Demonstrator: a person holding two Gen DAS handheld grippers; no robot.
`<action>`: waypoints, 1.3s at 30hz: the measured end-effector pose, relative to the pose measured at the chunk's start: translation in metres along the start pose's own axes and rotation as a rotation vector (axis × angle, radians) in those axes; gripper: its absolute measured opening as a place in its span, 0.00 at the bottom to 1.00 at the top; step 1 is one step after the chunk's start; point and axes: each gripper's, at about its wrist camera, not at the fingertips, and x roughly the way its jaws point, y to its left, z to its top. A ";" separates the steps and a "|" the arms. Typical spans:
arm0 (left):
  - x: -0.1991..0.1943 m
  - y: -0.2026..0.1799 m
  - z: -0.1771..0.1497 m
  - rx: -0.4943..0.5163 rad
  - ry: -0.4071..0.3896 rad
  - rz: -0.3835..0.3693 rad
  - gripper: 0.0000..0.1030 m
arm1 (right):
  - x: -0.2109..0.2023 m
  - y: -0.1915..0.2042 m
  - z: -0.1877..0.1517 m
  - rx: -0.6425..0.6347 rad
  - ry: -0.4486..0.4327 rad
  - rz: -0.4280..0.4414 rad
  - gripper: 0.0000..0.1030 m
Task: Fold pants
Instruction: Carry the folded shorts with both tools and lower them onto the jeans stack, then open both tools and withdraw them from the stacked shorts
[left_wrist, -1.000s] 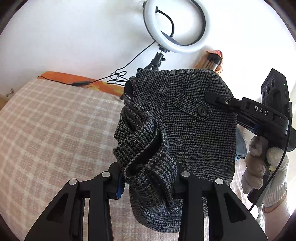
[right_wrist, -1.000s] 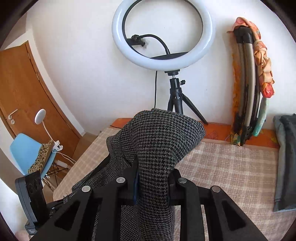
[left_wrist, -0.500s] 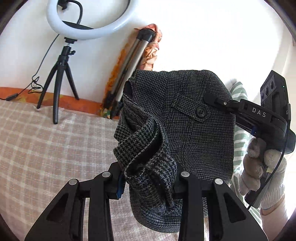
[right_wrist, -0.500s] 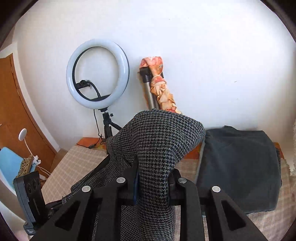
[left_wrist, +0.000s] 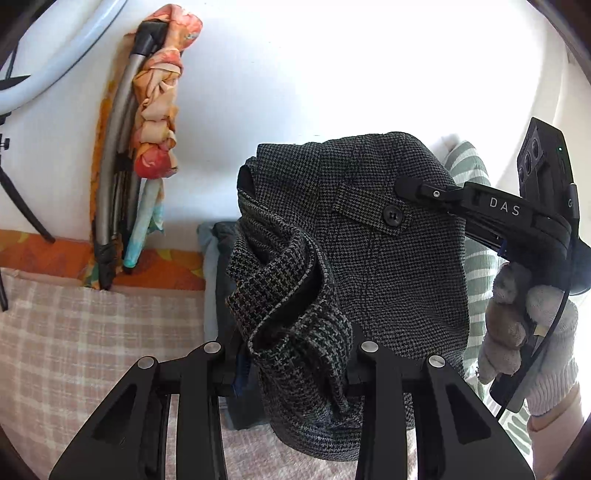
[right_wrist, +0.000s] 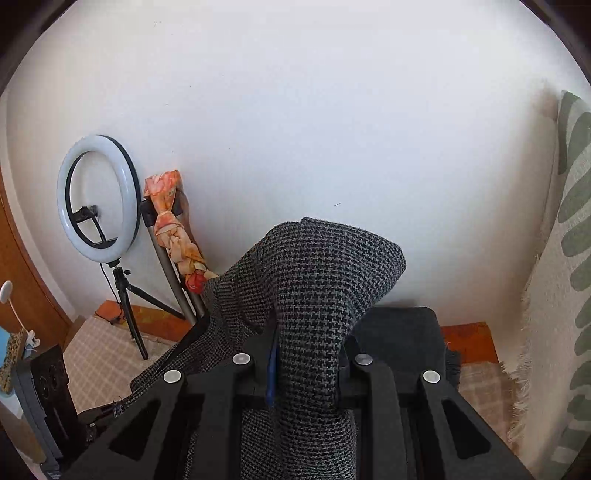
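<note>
1. Both sets of jaws clamped shut on the houndstooth pants (left_wrist: 388, 266): left gripper (left_wrist: 295, 369) pinching a bunched, rolled edge, right gripper (right_wrist: 303, 369) pinching a thick fold that humps up over the jaws.
2. Held aloft, above the checked bedspread (left_wrist: 74, 350).
3. Beyond the left jaws, mostly hidden by the cloth: a dark folded garment (left_wrist: 221, 258); off to their left, a wrapped tripod (left_wrist: 147, 122) against the wall.
4. Seen only from the left wrist: the pocket button (left_wrist: 392, 215) and the gloved right hand (left_wrist: 524, 325).
5. Seen only from the right wrist: the whole ring light (right_wrist: 98, 206), left of the jaws, and a leaf-patterned curtain (right_wrist: 565, 258) far right.
</note>
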 end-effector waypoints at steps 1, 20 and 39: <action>0.008 -0.003 0.001 0.002 0.003 -0.002 0.32 | 0.005 -0.007 0.002 -0.005 0.003 -0.011 0.20; 0.092 -0.016 -0.034 0.011 0.093 0.076 0.47 | 0.112 -0.095 -0.027 -0.026 0.130 -0.100 0.37; 0.010 -0.006 -0.021 0.029 0.063 0.201 0.62 | 0.022 -0.079 -0.023 0.011 0.060 -0.262 0.79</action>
